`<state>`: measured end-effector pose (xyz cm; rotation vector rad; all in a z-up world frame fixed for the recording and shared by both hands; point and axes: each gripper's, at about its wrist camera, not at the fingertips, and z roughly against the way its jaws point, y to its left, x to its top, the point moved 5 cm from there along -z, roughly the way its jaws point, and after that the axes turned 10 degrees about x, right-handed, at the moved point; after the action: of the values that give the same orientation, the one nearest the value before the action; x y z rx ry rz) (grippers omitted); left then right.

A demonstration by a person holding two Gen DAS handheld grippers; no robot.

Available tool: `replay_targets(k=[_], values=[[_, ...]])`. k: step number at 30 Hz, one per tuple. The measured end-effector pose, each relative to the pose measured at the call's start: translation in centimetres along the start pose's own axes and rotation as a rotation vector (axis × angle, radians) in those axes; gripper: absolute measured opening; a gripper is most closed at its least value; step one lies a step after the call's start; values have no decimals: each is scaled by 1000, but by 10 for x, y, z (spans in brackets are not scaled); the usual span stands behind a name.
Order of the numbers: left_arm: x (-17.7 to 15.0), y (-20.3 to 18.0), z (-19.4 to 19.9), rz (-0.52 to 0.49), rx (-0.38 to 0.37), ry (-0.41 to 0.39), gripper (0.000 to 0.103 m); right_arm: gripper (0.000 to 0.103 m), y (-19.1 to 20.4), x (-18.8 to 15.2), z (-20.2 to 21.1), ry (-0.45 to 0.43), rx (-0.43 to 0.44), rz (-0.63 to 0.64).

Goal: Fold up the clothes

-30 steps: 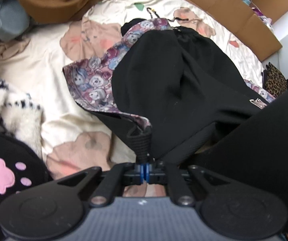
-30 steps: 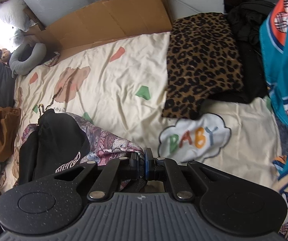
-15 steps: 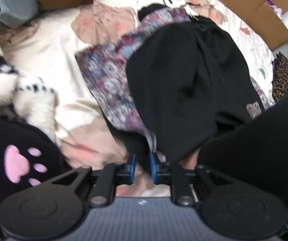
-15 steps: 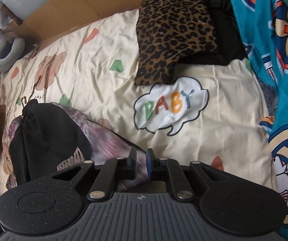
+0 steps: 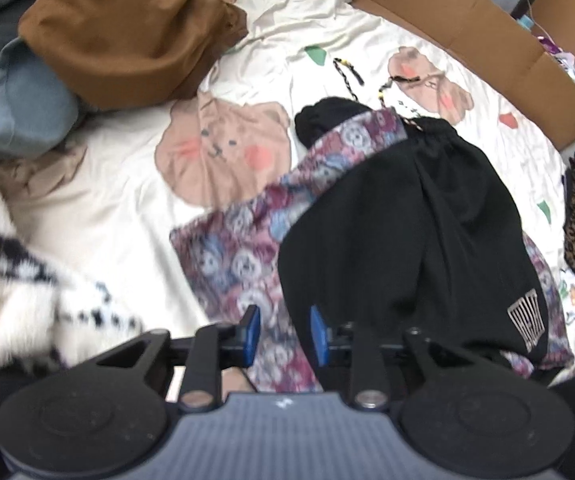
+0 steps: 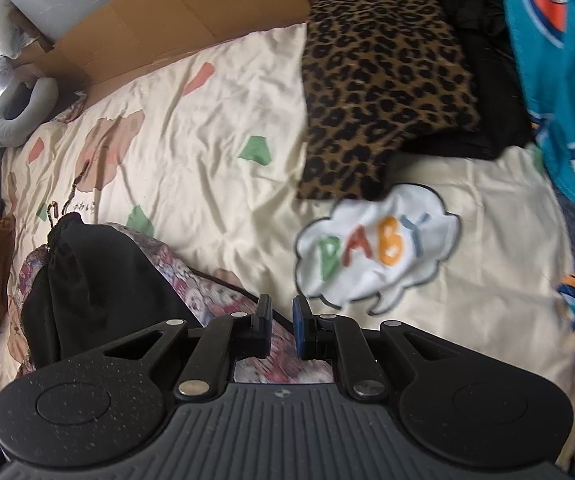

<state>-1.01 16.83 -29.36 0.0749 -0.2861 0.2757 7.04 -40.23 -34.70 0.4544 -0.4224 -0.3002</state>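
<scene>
A black garment [image 5: 399, 220] with a purple patterned lining [image 5: 247, 248] lies folded over on the cream bedsheet [image 5: 119, 184]. My left gripper [image 5: 283, 334] hovers over its near edge. Its jaws are opening, the cloth lies below them and the pads press on nothing. In the right wrist view the same black garment [image 6: 95, 280] and lining [image 6: 215, 300] sit at the lower left. My right gripper [image 6: 281, 322] is just over the lining's corner. Its jaws stand a little apart with nothing gripped.
A brown garment [image 5: 127, 28] and a blue-grey one [image 5: 23, 100] are heaped at the far left, with a white fluffy piece [image 5: 27, 280] nearer. Cardboard [image 5: 467, 40] lines the far edge. A leopard-print cloth [image 6: 383, 92], teal clothing [image 6: 559, 80] and a grey neck pillow [image 6: 19, 116] ring the bed.
My left gripper let go of the black garment's edge, parted its jaws and shifted across the bed; the cloth now lies flat. The right gripper parted slightly and sank toward the sheet.
</scene>
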Motion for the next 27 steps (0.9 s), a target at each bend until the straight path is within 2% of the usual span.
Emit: replay_targets(k=[14, 27], values=[[78, -27, -49, -39, 4, -67, 36, 11, 44, 32, -82, 27, 67, 54], [126, -59, -76, -69, -10, -136, 46, 11, 74, 47, -125, 38, 93, 132]])
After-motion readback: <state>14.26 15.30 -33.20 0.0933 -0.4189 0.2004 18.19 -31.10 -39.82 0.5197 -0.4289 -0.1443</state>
